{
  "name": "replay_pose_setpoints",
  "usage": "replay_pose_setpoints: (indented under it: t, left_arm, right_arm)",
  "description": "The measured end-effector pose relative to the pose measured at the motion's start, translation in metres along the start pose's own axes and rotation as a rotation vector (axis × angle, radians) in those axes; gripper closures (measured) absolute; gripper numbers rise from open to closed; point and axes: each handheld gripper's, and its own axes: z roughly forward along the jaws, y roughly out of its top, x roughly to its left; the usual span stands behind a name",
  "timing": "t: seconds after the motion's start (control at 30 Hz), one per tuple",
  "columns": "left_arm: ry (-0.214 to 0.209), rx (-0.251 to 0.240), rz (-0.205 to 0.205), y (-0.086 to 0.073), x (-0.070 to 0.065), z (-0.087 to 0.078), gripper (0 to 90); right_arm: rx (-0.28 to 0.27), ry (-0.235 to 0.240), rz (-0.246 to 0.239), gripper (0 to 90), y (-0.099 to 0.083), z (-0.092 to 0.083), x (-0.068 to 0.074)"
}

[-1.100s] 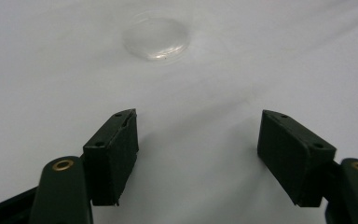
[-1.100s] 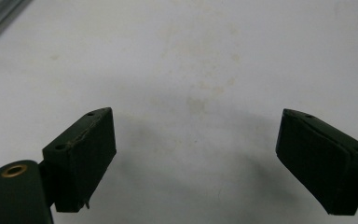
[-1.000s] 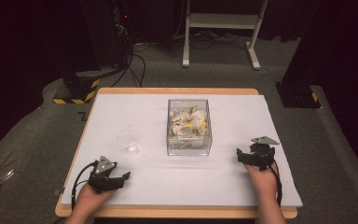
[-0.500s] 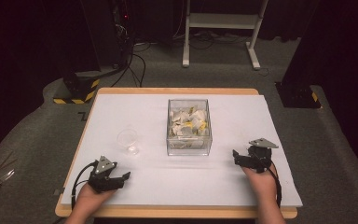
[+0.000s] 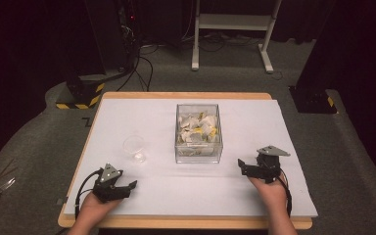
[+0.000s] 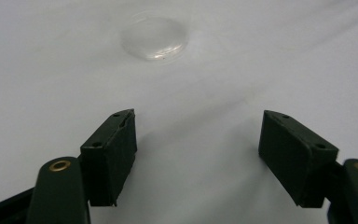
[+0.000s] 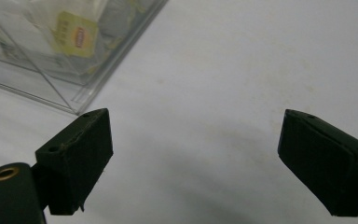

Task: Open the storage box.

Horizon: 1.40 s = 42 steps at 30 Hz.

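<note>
From above, the clear plastic box [image 5: 199, 133] of tea bags [image 5: 196, 131] sat mid-table on the white cover, a small clear plastic cup [image 5: 135, 148] just to its left, apart from it. Left hand-held gripper [image 5: 127, 187] rested low at the near-left of the table [image 5: 284, 122], jaws spread, nothing in them, same spot as in the earlier shots. Right hand-held gripper [image 5: 241, 165] had moved: over the last second it slid left and slightly toward the person, and now sat near the box's near-right corner, not touching, jaws pointed left at it. Reads as the right one starting its approach to the box while the left one waits.

Left gripper view: both black jaws wide apart over bare white cover, empty gap between them. Cup [image 6: 154, 38] sat ahead and a bit left of centre, well clear of the fingertips [image 6: 116, 140]. No contact.

Right gripper view: jaws wide apart, nothing between them but white cover. Corner of the box [image 7: 74, 51] came in at upper left, close to the left jaw but apart from it; a yellow tea bag tag [image 7: 76, 35] showed through the wall. Box's open top was out of frame, so my guess is that gripper has to lift and go over the rim next. No bag picked yet.
</note>
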Motion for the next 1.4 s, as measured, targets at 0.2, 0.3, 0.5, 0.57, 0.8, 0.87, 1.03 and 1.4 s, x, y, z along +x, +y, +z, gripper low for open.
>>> replay_pose_setpoints:
  t: [0.2,0.3,0.5,0.57,0.8,0.87,1.03,1.4]
  left_arm:
    - [0.000,0.001,0.002,0.000,0.000,0.000,27.5]
    - [-0.002,0.001,0.002,0.000,0.000,0.000,27.3]
    - [-0.004,0.002,0.003,0.000,0.000,0.000,27.0]
    - [-0.004,0.002,0.002,0.000,0.000,0.000,27.0]
    - [-0.003,0.002,0.002,0.000,0.000,0.000,27.0]
    - [-0.003,0.001,0.002,0.000,0.000,0.000,27.0]
    - [-0.004,0.002,0.002,0.000,0.000,0.000,27.0]
    - [-0.005,0.002,0.002,0.000,0.000,0.000,26.8]
  right_arm:
    - [-0.024,0.020,-0.034,11.3,0.003,-0.004,0.015]
    - [-0.039,0.044,-0.055,11.3,0.004,-0.005,0.022]
    - [-0.057,0.072,-0.076,11.5,0.006,-0.007,0.036]
    - [-0.059,0.080,-0.083,12.2,0.007,-0.007,0.040]
    - [-0.091,0.118,-0.095,14.3,0.008,-0.009,0.054]
    - [-0.092,0.130,-0.095,14.6,0.009,-0.009,0.059]
    - [-0.123,0.159,-0.098,19.3,0.009,-0.011,0.070]
    - [-0.142,0.179,-0.110,23.2,0.010,-0.014,0.080]
